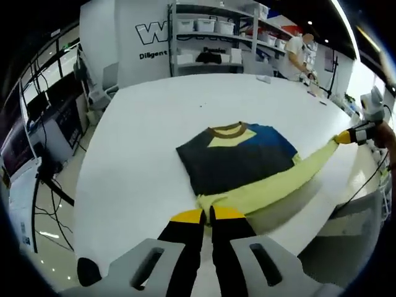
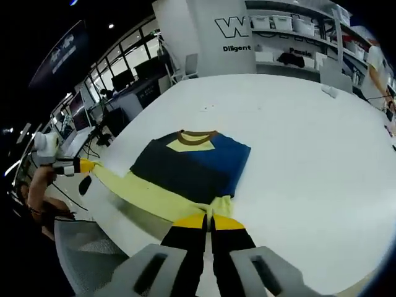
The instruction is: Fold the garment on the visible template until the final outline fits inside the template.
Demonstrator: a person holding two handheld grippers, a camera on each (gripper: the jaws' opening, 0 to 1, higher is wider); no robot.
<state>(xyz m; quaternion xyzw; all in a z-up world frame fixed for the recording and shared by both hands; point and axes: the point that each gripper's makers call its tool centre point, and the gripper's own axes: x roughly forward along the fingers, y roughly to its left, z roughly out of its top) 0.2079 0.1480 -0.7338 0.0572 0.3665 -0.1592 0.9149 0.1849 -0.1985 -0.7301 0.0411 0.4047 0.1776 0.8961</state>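
Jaws first, in the left gripper view: my left gripper (image 1: 207,215) has its yellow-tipped jaws pressed together on the near end of the yellow sleeve (image 1: 272,182), at the tabletop (image 1: 136,154) edge closest to me. The shirt (image 1: 238,158) lies flat mid-tabletop, dark and blue body with a brown collar, folded to a rough rectangle. The sleeve runs stretched along the shirt's near edge, out to the right, where I see the right gripper (image 1: 346,137) clenched on its far tip beyond the tabletop edge. Shelves (image 1: 216,37) with bins stand behind.

In the right gripper view, my right gripper (image 2: 208,221) is likewise clamped, jaws closed on yellow fabric at the shirt's (image 2: 192,164) near edge. The sleeve (image 2: 139,192) runs left across the tabletop (image 2: 297,136) to the left gripper (image 2: 83,166), which grips its end off the edge. I cannot make out any template outline.
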